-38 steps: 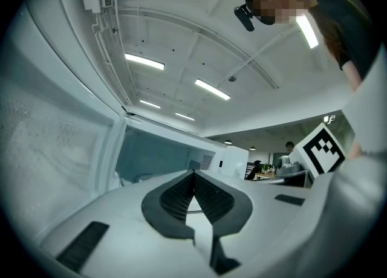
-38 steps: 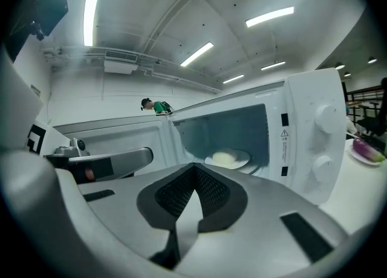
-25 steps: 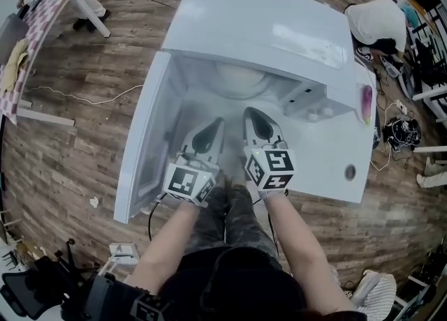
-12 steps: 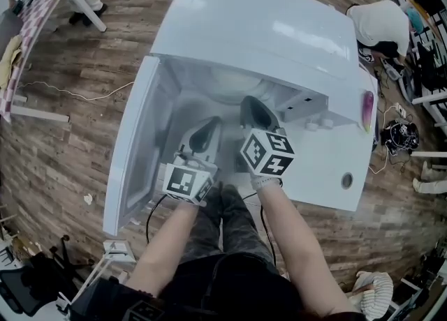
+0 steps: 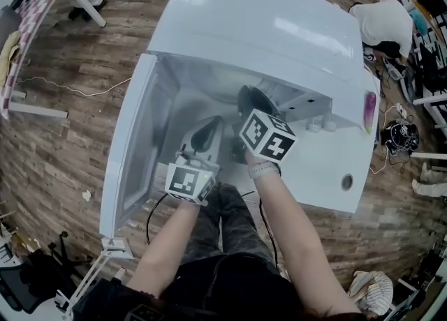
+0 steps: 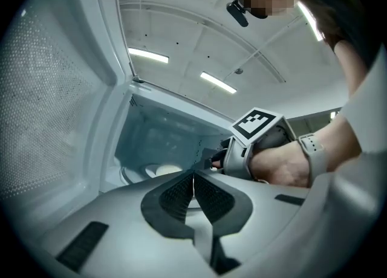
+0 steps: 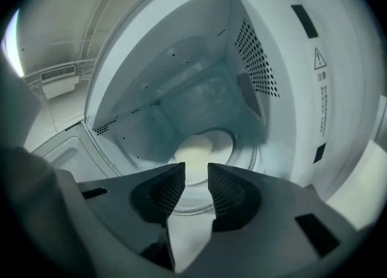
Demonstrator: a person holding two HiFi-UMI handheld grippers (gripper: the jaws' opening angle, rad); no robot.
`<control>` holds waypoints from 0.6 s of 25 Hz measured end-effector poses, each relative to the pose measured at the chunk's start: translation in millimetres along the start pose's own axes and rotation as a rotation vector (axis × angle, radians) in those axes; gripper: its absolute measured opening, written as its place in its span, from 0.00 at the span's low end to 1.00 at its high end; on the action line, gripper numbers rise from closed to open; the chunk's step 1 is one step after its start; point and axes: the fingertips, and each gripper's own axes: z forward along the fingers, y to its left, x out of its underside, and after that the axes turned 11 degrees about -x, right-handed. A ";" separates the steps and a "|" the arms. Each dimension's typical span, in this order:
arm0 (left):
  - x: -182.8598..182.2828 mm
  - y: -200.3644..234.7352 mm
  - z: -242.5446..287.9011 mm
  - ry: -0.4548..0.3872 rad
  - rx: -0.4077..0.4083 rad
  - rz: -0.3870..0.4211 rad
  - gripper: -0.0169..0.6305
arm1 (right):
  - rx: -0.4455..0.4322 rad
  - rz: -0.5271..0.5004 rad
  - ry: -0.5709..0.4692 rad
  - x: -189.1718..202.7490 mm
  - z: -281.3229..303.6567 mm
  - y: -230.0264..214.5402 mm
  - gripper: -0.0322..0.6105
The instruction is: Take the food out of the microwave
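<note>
A white microwave [image 5: 265, 26] stands with its door [image 5: 129, 152] swung open to the left. Inside, a pale round piece of food [image 7: 193, 150] lies on the glass turntable [image 7: 242, 150]; it shows too in the left gripper view as the food [image 6: 162, 171]. My right gripper [image 7: 196, 177] points down into the cavity, its jaws opening, with nothing between them and the food just beyond. From above, the right gripper [image 5: 250, 100] reaches into the opening. My left gripper [image 5: 208, 130] hangs at the door side, a little further back. Its jaws [image 6: 193, 181] are shut on nothing.
The cavity's perforated right wall [image 7: 257, 59] is close beside my right gripper. Control knobs [image 5: 318, 125] sit on the microwave's right front. A person in white [image 5: 384, 23] crouches at the upper right, near cables [image 5: 401, 135] on the wooden floor. A table [image 5: 35, 12] stands at upper left.
My right gripper has pushed further into the microwave's opening and rolled, its marker cube now tilted. The left gripper has hardly shifted.
</note>
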 end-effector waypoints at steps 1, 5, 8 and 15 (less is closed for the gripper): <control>0.3 0.1 0.0 -0.001 0.000 -0.001 0.04 | 0.001 0.009 0.000 -1.1 2.1 -0.1 0.23; 1.5 1.4 -1.1 0.002 -0.002 -0.006 0.04 | 0.031 0.019 0.005 -3.8 8.3 -5.3 0.31; 3.9 2.9 -2.6 0.012 -0.010 -0.015 0.04 | 0.071 0.029 0.028 -1.9 12.7 -12.6 0.31; 2.1 6.1 -4.6 0.016 -0.020 -0.022 0.04 | 0.179 0.040 0.068 -5.6 18.9 -26.8 0.36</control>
